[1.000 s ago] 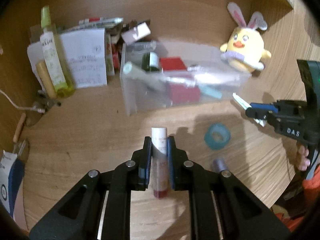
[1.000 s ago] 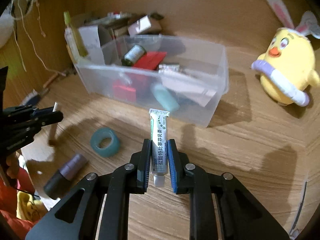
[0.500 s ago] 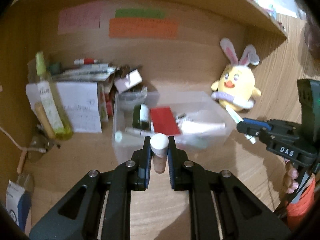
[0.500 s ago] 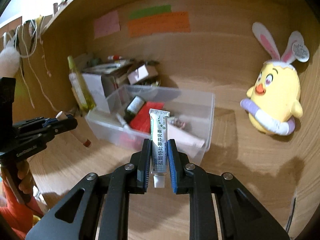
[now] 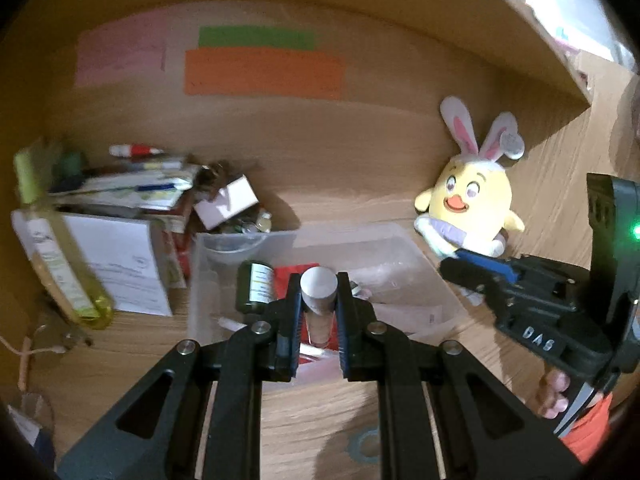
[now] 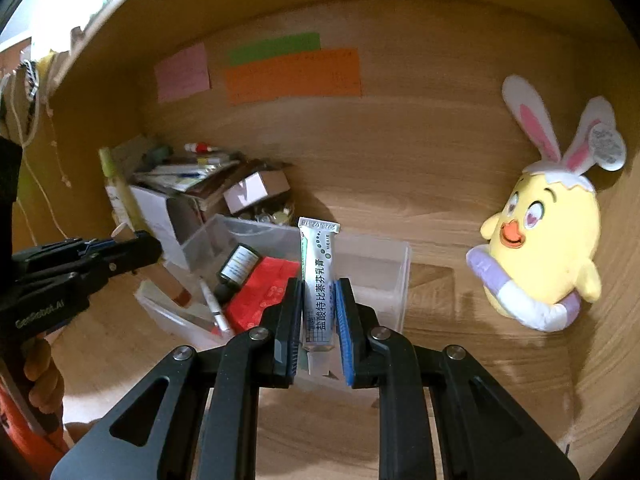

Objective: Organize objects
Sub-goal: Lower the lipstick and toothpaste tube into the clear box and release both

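My left gripper (image 5: 318,312) is shut on a slim white-capped tube with a red base (image 5: 318,296), held in the air just in front of the clear plastic bin (image 5: 208,280). My right gripper (image 6: 318,320) is shut on a white ointment tube (image 6: 318,276) with green print, upright, also in front of the bin (image 6: 384,276). The bin holds a dark bottle (image 6: 236,266), a red packet (image 6: 264,292) and a pen. Each gripper shows in the other's view: the right one at the right (image 5: 472,272), the left one at the left (image 6: 136,250).
A yellow bunny-eared plush (image 6: 540,248) sits right of the bin. A tall yellow spray bottle (image 5: 56,256), papers and small boxes (image 5: 226,200) pile up at the back left. A teal tape ring (image 5: 364,446) lies on the wooden shelf near me. Coloured notes (image 5: 264,72) hang on the back wall.
Both grippers have lifted their tubes off the shelf and moved forward toward the bin. The views have tilted up, so the back wall now shows.
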Action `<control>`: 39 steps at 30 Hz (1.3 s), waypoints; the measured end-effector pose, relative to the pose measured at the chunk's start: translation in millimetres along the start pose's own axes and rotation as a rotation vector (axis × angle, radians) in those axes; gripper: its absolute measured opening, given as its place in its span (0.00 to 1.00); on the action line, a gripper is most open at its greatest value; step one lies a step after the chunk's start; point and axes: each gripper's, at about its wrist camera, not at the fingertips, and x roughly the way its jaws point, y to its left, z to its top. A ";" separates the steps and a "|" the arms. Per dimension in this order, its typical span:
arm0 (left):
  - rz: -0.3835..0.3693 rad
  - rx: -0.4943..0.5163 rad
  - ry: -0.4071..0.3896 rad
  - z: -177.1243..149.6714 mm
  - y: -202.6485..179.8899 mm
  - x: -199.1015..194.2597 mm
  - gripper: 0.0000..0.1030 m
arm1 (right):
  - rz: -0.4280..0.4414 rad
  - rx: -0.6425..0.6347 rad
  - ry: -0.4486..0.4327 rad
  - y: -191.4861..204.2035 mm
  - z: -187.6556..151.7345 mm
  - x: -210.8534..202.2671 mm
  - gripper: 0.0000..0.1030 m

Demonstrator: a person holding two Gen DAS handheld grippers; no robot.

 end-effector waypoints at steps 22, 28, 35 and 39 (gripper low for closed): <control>-0.027 -0.017 0.107 -5.6 -1.6 52.8 0.48 | -0.043 -0.006 0.156 -8.8 -19.6 57.2 0.22; 0.017 0.027 0.066 -9.0 -5.8 27.9 0.60 | -0.025 -0.014 0.132 -3.0 -17.3 40.0 0.30; 0.074 0.067 0.042 -29.4 -8.2 -1.1 0.79 | 0.011 -0.057 0.112 13.9 -32.4 12.5 0.56; 0.092 0.063 0.045 -48.7 -2.2 -16.3 0.90 | 0.049 -0.067 0.133 25.7 -48.6 5.9 0.64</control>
